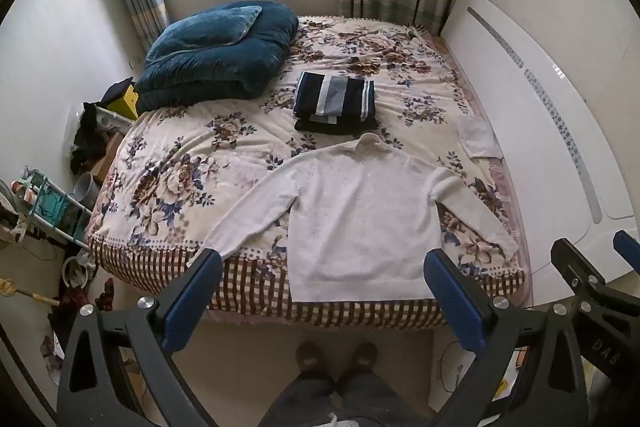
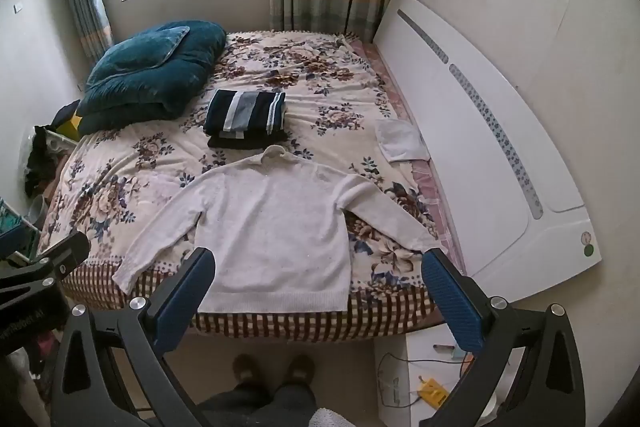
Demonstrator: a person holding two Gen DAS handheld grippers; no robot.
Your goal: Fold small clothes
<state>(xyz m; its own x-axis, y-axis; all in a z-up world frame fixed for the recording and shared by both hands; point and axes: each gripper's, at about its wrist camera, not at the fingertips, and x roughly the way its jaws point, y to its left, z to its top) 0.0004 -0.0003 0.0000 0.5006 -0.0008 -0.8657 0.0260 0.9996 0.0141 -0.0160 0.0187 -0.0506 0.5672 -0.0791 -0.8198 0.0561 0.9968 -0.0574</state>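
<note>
A white long-sleeved sweater (image 1: 360, 211) (image 2: 272, 227) lies flat on the floral bed cover (image 1: 180, 155) (image 2: 340, 107), collar away from me, both sleeves spread, its hem hanging over the near edge. Behind the collar sits a folded stack of dark striped clothes (image 1: 336, 101) (image 2: 246, 119). My left gripper (image 1: 324, 269) hovers open above the bed's near edge, nothing between its blue pads (image 1: 452, 291). My right gripper (image 2: 316, 267) is likewise open and empty, held above the hem. Each gripper's black frame shows at the edge of the other's view.
A teal folded quilt with a pillow (image 1: 218, 51) (image 2: 152, 71) fills the bed's far left corner. A white cloth (image 1: 478, 137) (image 2: 400, 141) lies by the white headboard (image 1: 540, 115) (image 2: 480, 147) on the right. Clutter crowds the floor at left (image 1: 52, 207). A person's shoes (image 1: 336, 355) stand below me.
</note>
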